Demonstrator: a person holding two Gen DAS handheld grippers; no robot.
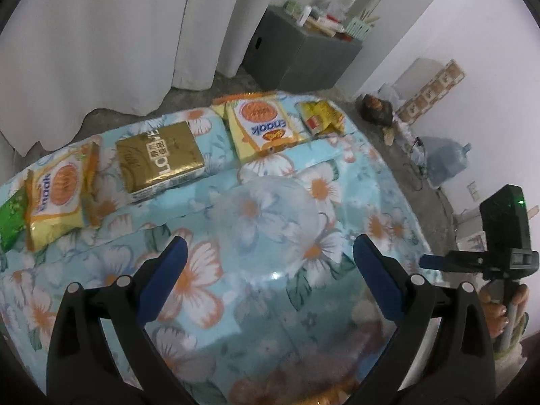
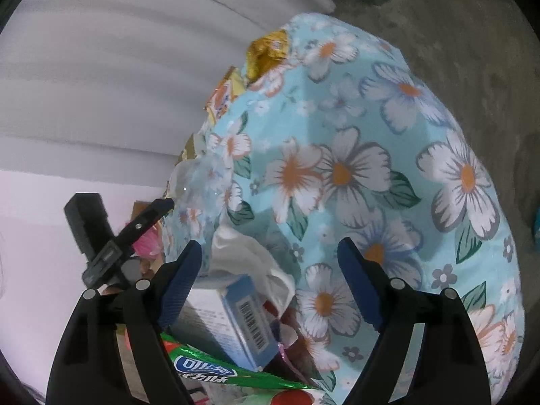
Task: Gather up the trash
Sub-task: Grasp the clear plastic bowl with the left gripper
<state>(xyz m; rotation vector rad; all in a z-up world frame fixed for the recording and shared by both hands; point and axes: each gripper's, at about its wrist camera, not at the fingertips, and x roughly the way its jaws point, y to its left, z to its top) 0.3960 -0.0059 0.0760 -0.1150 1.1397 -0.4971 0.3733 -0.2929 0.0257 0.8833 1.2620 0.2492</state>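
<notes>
We cannot make out much of the heap at the bottom of the right wrist view: a blue-and-white carton (image 2: pixel 233 317) with a barcode, a green wrapper (image 2: pixel 216 373) and a crumpled white tissue (image 2: pixel 249 256) overlap one another, and whatever holds them is hidden by the fingers and the frame edge. In the left wrist view the bottom edge is blurred, with only vague orange and brown shapes there. A clear plastic bag (image 1: pixel 266 222) lies on the cloth and is hard to trace, since the flowers show through it; we cannot tell whether anything is inside. The trash sits along the far edge of the table: a green packet (image 1: pixel 11 222) cut off at the left, a yellow snack packet (image 1: pixel 57 199), a gold box (image 1: pixel 160 158), a second snack packet (image 1: pixel 263 125) and a torn yellow wrapper (image 1: pixel 320 116). Our left gripper (image 1: pixel 270 270) hangs over the bag with its jaws wide apart and nothing between them. Our right gripper (image 2: pixel 270 280) also stands open, its jaws apart above the carton and tissue without pressing on them. A hand (image 1: pixel 499 307) shows at the right edge. The table wears a light blue flowered cloth (image 1: pixel 202 283); behind it hang white curtains (image 1: pixel 101 33), a grey cabinet (image 1: pixel 297 57) carries small clutter, and the floor (image 2: pixel 455 33) is bare grey concrete.
</notes>
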